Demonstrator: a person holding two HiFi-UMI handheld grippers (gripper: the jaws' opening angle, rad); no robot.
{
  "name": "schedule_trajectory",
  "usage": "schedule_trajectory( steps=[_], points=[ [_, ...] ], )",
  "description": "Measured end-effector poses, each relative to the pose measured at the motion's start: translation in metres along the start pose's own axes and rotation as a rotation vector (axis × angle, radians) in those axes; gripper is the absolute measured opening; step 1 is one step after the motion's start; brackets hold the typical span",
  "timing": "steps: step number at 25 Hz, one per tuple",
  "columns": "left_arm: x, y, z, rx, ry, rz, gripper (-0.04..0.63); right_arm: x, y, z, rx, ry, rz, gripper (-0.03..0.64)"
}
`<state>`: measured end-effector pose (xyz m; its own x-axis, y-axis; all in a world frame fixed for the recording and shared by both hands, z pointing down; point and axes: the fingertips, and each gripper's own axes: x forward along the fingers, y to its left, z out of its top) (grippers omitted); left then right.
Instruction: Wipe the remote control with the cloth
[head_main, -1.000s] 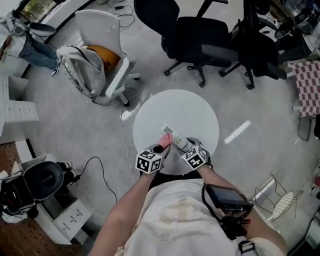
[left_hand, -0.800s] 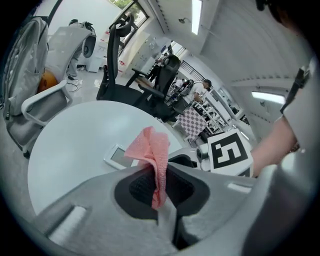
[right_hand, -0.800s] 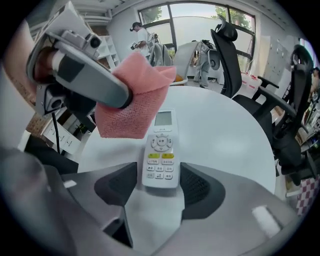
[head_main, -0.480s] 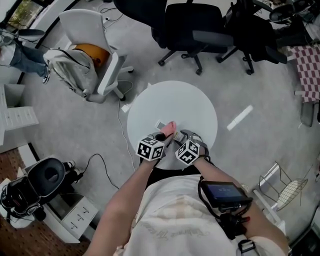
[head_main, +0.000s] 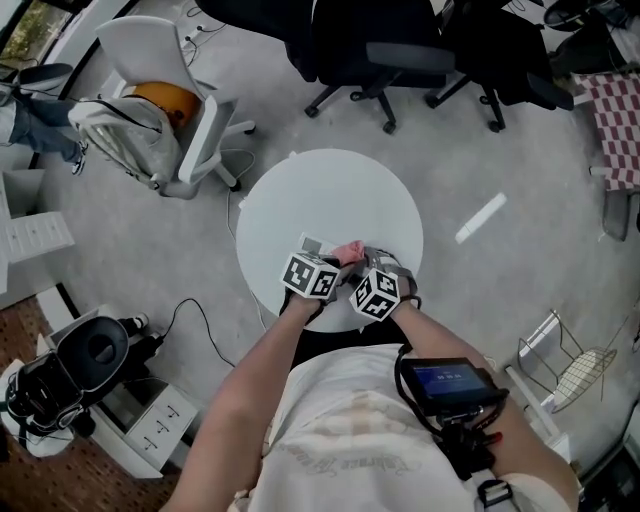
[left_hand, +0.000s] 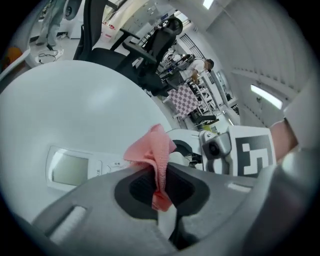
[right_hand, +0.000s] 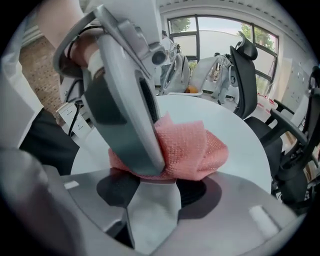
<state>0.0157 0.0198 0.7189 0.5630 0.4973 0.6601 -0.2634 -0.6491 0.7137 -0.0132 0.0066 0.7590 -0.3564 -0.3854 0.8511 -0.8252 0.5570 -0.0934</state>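
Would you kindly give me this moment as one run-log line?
phase: wiping | left gripper: shut on pink cloth, over remote control | right gripper: jaws just closed further onto remote control's end

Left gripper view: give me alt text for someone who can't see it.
The left gripper has its jaws shut on a bunched pink cloth. Just beyond the cloth is a white remote control with a small screen, over a round white table. Black office chairs and a bright, cluttered room fill the background.
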Motion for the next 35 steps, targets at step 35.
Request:
schedule_trajectory(
  steps=[35],
  points=[
    [-0.034,0.064,-0.006,-0.155,0.033,0.214,0.021,-0.002,-0.005,-0.014,-0.044,-0.043,0.018,0.229]
  ],
)
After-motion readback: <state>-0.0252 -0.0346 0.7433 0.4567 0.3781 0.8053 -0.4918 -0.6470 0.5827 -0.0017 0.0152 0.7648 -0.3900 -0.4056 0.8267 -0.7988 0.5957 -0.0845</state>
